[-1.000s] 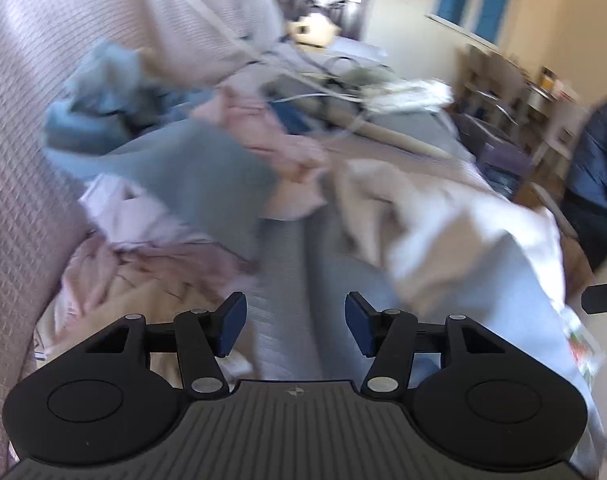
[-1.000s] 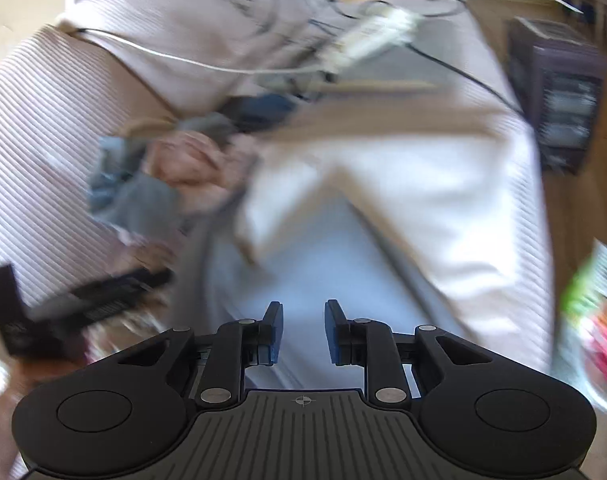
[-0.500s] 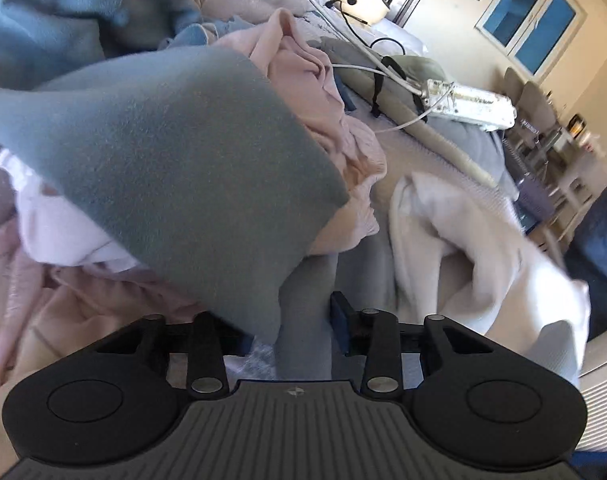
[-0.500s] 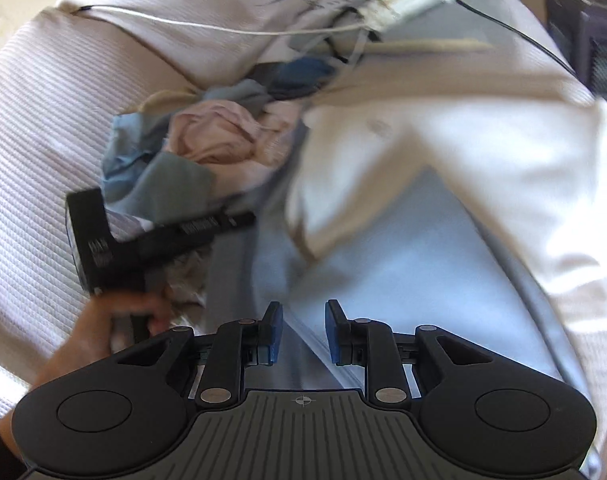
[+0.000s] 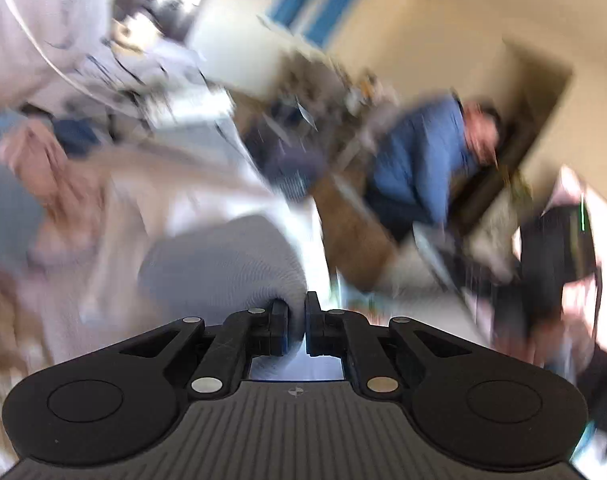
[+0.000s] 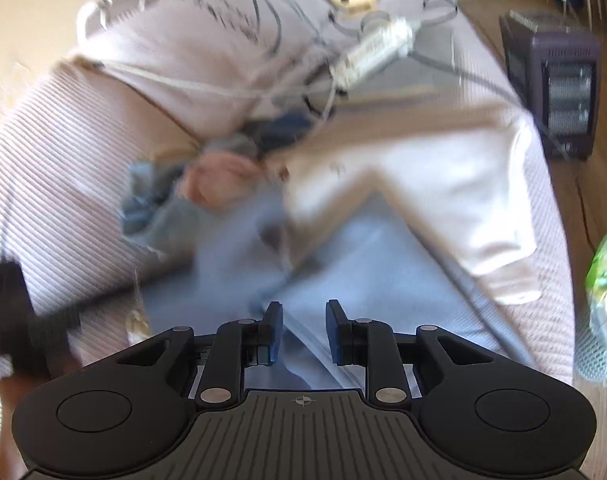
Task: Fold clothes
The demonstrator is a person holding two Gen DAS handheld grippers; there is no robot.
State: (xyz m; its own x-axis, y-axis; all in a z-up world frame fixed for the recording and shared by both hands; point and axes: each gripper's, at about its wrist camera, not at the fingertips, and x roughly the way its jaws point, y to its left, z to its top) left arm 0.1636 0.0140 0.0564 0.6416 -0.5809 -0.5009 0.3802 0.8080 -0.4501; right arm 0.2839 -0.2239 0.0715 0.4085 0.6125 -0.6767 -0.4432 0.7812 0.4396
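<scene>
Pinching a fold of grey-blue cloth (image 5: 223,264), the left gripper (image 5: 296,326) has its jaws pressed nearly together with the fabric caught between them; the cloth bulges up just ahead of the fingers. This left wrist view is heavily blurred. To the left lies a heap of pink and blue clothes (image 5: 43,184), with a white garment (image 5: 191,200) beside it. Farther off, a person in a blue top (image 5: 419,160) shows against a cream wall with a blue window (image 5: 315,4). A dark object at the right edge is too smeared to identify.

In the right wrist view, the right gripper (image 6: 302,330) hangs with its jaws spread, holding nothing, just above the light blue garment (image 6: 363,280) spread on the sofa seat (image 6: 543,184). A white garment (image 6: 423,176) lies across the seat beyond it, reaching toward the front edge. A crumpled pile of pink and blue clothes (image 6: 207,184) sits against the ribbed sofa back (image 6: 63,184). A white power strip (image 6: 375,52) with cables rests farther along the seat. A dark heater (image 6: 559,84) stands on the wooden floor beside the sofa.
</scene>
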